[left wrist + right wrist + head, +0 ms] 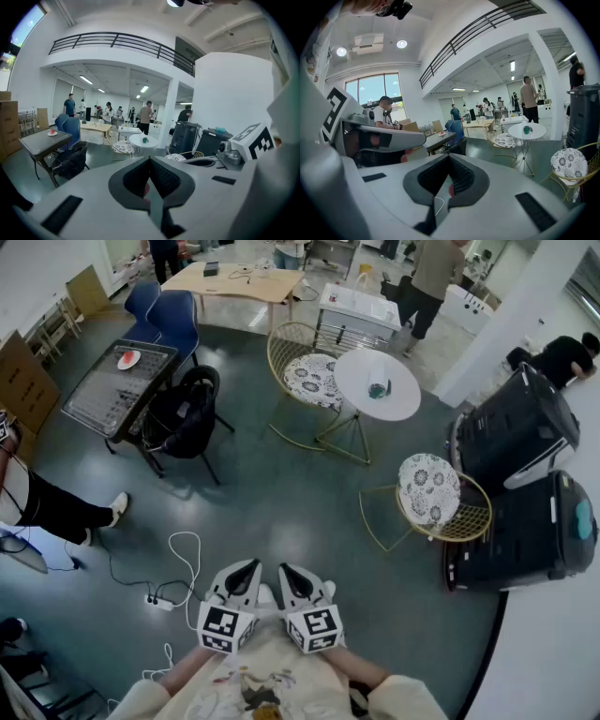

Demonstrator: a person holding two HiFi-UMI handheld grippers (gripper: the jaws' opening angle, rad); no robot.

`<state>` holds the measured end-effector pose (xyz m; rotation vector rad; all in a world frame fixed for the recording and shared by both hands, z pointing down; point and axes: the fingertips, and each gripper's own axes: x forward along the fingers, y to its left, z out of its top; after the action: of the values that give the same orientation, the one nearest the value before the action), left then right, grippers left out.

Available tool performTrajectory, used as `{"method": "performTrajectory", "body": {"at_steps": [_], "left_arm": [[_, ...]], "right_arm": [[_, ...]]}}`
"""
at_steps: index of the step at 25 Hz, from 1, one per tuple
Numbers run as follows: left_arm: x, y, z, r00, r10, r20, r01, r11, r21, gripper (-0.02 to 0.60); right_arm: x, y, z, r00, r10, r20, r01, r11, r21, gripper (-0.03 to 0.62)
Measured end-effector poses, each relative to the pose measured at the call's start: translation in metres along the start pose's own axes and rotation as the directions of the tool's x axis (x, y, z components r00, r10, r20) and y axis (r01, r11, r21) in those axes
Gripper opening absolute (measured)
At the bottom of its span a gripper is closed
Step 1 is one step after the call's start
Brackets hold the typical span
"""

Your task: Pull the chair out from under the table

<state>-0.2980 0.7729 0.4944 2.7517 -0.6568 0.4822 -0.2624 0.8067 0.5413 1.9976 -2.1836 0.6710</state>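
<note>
A gold wire chair [305, 371] with a floral cushion stands tucked against the round white table [377, 382] at the far middle of the head view. It also shows small in the left gripper view as the wire chair [123, 146] and in the right gripper view as the wire chair [504, 140]. A black chair [183, 416] sits pushed against a dark square table [120, 385] at the left. My left gripper [246, 570] and right gripper [291, 575] are held side by side close to my body, far from both chairs. Both are shut with nothing in them: left gripper [150, 161], right gripper [449, 159].
A second floral wire chair [433, 495] stands at the right beside two large black bins [520, 512]. A white cable and power strip [159, 601] lie on the floor to my left. A seated person's leg [66, 512] reaches in from the left. Several people stand at the far end.
</note>
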Motion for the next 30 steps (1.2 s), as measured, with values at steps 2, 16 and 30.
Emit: {"method": "performTrajectory", "body": {"at_steps": [2,16,30], "left_arm": [[0.0,0.005,-0.004,1.0,0.001,-0.008,-0.001,1.0,-0.016,0.002],[0.076,0.047,0.012,0.997,0.048,-0.055,-0.051,0.998,-0.047,0.002],[0.309,0.093,0.147,0.995,0.075,-0.061,-0.075,0.997,-0.001,0.002]], "right_arm": [[0.006,0.002,0.004,1.0,0.016,0.02,-0.016,1.0,0.014,0.008],[0.07,-0.058,0.027,0.997,0.07,0.022,-0.072,0.996,0.053,0.008],[0.2,-0.266,0.175,0.995,0.07,0.072,-0.076,0.994,0.081,0.008]]}}
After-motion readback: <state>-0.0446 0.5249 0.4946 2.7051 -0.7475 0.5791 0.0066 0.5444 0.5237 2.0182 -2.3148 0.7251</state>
